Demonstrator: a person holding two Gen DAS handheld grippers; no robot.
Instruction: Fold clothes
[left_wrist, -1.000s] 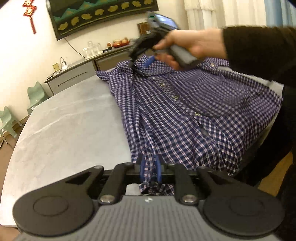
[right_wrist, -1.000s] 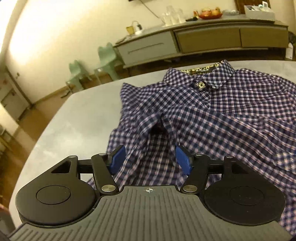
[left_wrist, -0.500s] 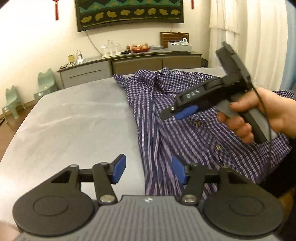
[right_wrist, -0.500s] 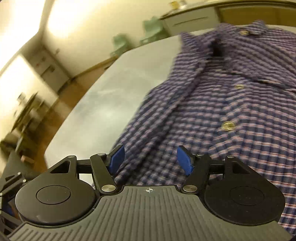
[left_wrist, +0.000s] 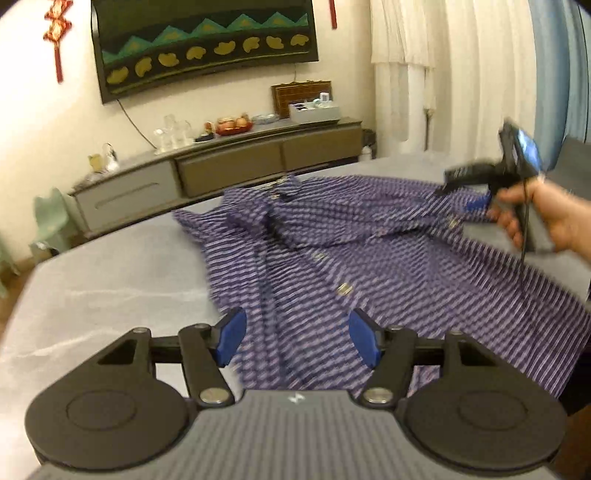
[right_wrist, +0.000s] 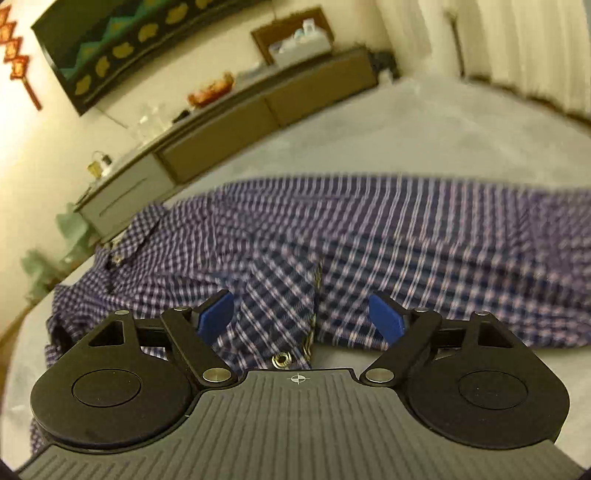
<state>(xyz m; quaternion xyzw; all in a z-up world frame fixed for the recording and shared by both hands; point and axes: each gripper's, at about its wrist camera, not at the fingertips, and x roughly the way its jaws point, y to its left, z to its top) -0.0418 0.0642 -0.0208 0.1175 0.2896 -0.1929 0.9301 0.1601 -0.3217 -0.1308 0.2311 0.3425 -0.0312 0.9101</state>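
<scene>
A blue-and-white checked shirt (left_wrist: 369, 254) lies spread, buttoned side up, on the grey table (left_wrist: 110, 280), collar toward the far sideboard. My left gripper (left_wrist: 297, 338) hovers over the shirt's near hem; its jaws are opening and the blue pads press on nothing. In the left wrist view a hand holds my right gripper (left_wrist: 465, 195) above the shirt's right side. In the right wrist view the right gripper (right_wrist: 301, 315) hangs over the shirt (right_wrist: 424, 251), above a sleeve cuff (right_wrist: 277, 317) with a metal snap; its jaws are opening wide, the cloth below untouched by the pads.
A long sideboard (left_wrist: 221, 170) with glasses, a fruit bowl and a box stands against the far wall under a dark wall hanging. Small green chairs (left_wrist: 51, 218) stand at the left. Curtains (left_wrist: 461, 74) hang at the right. Bare grey tabletop (right_wrist: 424, 129) lies beyond the shirt.
The left gripper let go of the shirt's hem, opened and drew back. The right gripper swung from the collar across to the shirt's right side, and its jaws widened.
</scene>
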